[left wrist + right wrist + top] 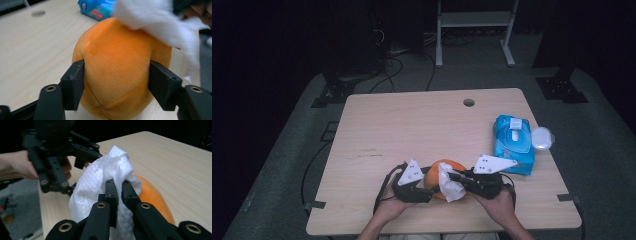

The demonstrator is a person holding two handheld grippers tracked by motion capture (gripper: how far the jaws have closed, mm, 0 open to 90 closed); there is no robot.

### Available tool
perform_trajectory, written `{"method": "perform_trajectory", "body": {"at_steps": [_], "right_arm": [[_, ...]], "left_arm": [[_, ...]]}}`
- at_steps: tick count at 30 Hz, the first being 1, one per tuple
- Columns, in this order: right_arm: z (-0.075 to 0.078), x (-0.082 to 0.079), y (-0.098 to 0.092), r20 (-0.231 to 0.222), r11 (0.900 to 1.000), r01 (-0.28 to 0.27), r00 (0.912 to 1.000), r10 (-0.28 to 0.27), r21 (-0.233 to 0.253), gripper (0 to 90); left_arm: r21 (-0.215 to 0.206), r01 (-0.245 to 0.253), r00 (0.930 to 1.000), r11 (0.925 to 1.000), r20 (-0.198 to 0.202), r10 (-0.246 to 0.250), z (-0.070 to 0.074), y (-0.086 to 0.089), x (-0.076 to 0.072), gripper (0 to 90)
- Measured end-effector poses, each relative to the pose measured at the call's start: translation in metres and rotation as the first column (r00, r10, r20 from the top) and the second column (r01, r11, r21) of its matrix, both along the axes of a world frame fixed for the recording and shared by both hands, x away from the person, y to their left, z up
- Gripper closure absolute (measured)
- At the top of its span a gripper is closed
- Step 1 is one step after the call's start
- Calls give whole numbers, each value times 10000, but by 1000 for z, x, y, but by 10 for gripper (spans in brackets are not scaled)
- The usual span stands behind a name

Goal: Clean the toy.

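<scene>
Black jaws of our left gripper [116,85] clamp the orange plush ball [117,72] at its sides, while our right gripper [119,192] pinches the white wipe [105,177] draped over its top.

My left gripper [428,190] is matte black, built of flat linkage bars with brass-coloured rivets at the pivots, and its two jaws are square-ended black blocks. A grey three-cornered plate [411,172] with small dark holes sits on top of it, and a black cable [383,187] loops off just beside that plate. My right gripper [454,176] is the same black make, with brass rings at its joints and small screw holes in the jaw blocks; its own grey plate [493,163] is longer and pointed. My forearms below the plates are bare, no sleeves showing.
</scene>
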State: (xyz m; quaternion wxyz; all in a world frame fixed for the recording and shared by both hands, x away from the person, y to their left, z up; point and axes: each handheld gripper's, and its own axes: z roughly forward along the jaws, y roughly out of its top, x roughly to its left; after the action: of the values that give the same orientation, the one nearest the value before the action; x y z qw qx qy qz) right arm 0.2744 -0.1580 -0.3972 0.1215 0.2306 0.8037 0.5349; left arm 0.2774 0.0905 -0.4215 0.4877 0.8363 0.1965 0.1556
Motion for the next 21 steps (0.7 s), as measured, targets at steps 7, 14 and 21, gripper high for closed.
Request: {"method": "perform_trajectory", "body": {"at_steps": [7,14,21], "right_arm": [[-4,9,-25,-271,9950,996,9946,-997,-52,849],[1,0,-4,74,9998,188,9998,-188,-76,848],[-5,5,-20,-216,9973,721,9971,-723,-130,849]], "left_arm": [[-472,-265,9976,9985,-656,234,-2,1,5,179],[30,232,9996,9997,139,-233,-1,-5,-3,294],[-591,-156,9923,9981,-1235,82,-5,1,8,183]]}}
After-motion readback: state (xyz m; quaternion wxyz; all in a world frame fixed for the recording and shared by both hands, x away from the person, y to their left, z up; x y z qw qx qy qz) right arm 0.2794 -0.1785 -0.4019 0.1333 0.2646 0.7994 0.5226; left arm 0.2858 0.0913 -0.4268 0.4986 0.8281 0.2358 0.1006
